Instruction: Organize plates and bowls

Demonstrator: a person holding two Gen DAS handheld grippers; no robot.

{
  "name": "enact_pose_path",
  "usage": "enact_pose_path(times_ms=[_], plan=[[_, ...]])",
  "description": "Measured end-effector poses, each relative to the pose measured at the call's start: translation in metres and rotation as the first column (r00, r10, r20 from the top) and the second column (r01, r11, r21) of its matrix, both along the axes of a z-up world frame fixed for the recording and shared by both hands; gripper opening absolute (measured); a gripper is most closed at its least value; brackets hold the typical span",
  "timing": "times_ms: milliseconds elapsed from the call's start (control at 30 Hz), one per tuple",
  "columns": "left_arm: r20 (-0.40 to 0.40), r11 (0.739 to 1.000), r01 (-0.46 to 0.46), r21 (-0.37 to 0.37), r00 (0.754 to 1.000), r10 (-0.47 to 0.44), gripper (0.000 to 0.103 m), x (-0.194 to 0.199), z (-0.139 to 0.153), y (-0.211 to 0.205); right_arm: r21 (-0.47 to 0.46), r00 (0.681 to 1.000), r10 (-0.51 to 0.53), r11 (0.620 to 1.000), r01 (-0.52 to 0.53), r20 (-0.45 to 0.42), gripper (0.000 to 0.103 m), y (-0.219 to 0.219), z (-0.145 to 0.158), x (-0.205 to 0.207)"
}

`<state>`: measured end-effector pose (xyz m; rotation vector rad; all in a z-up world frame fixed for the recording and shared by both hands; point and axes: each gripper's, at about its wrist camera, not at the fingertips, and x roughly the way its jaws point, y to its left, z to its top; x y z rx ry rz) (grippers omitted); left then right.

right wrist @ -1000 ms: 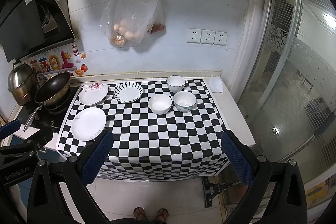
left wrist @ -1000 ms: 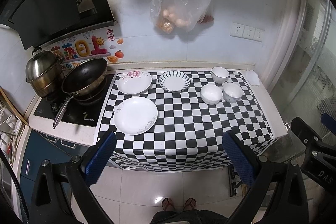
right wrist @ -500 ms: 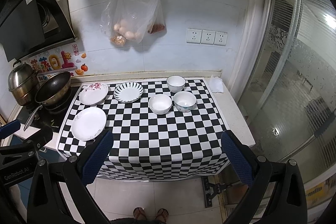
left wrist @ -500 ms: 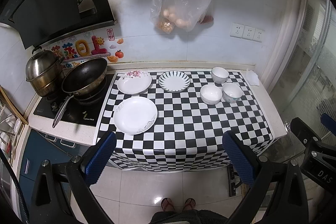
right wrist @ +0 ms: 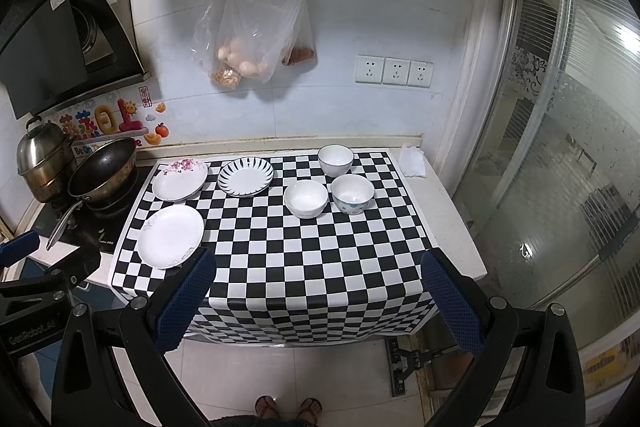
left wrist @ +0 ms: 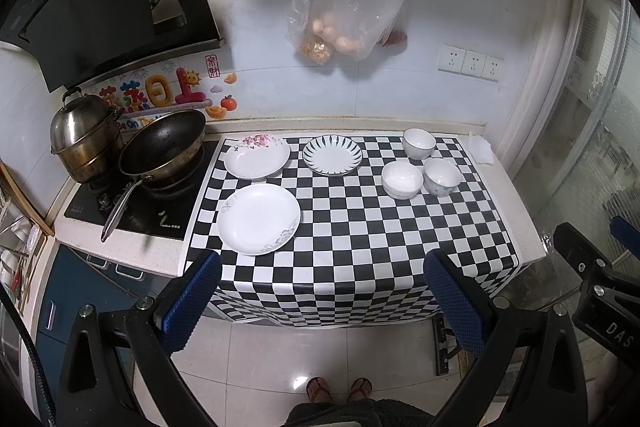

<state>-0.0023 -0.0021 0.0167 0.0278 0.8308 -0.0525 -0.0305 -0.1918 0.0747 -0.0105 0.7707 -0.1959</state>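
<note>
On the checkered surface [left wrist: 360, 227] the plates [left wrist: 258, 219] crowd its left edge nearer the spread, empty left claw [left wrist: 320, 301], the bowls [right wrist: 306, 199] its back right corner nearer the spread, empty right claw [right wrist: 316, 301].

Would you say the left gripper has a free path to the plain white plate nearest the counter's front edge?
Probably yes: the left gripper is open, and nothing stands before the plain white plate.

Black gripper frames with silver screws, blue textured finger pads [left wrist: 190, 301] [right wrist: 450, 305]; flip-flopped feet [left wrist: 338, 389] at 6 o'clock.
</note>
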Motion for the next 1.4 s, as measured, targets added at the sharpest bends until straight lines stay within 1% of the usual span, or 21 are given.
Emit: enact_pose_path(times_ms=[733,933,1033,1133,1233,1267,1333,1400], plan=[[0.004,1.000,0.000,-0.002,1.000,0.000,0.103,-0.003,0.005,0.006,-0.001,1.000,0.003,1.000,-0.003,0.006,0.103,0.002,0.004,0.000],[0.002,1.000,0.001,-0.001,1.000,-0.001,0.103,-0.003,0.004,0.008,0.016,1.000,0.002,1.000,-0.002,0.008,0.103,0.004,0.005,0.003],[-0.005,1.000,0.004,-0.014,1.000,-0.004,0.103,0.001,-0.001,0.014,0.042,1.000,0.009,0.999,-0.009,0.016,0.103,0.004,0.001,0.009],[-0.035,0.999,-0.022,-0.032,0.999,0.021,0.103,0.021,-0.018,0.034,0.101,0.998,0.058,0.993,-0.058,0.002,0.103,0.008,-0.018,0.026],[-0.098,0.996,-0.083,-0.021,0.992,0.081,0.103,0.053,-0.048,0.064,0.188,0.989,0.129,0.976,-0.113,-0.074,0.103,0.018,-0.052,0.059],[-0.126,0.994,-0.107,-0.015,0.986,0.104,0.103,0.063,-0.061,0.075,0.209,0.984,0.144,0.971,-0.120,-0.102,0.103,0.020,-0.065,0.070],[-0.185,0.989,-0.141,-0.036,0.974,0.132,0.103,0.084,-0.086,0.098,0.255,0.967,0.185,0.957,-0.137,-0.175,0.103,0.030,-0.099,0.101],[-0.249,0.982,-0.181,-0.051,0.955,0.163,0.103,0.108,-0.115,0.123,0.284,0.948,0.214,0.948,-0.144,-0.236,0.103,0.041,-0.134,0.133]])
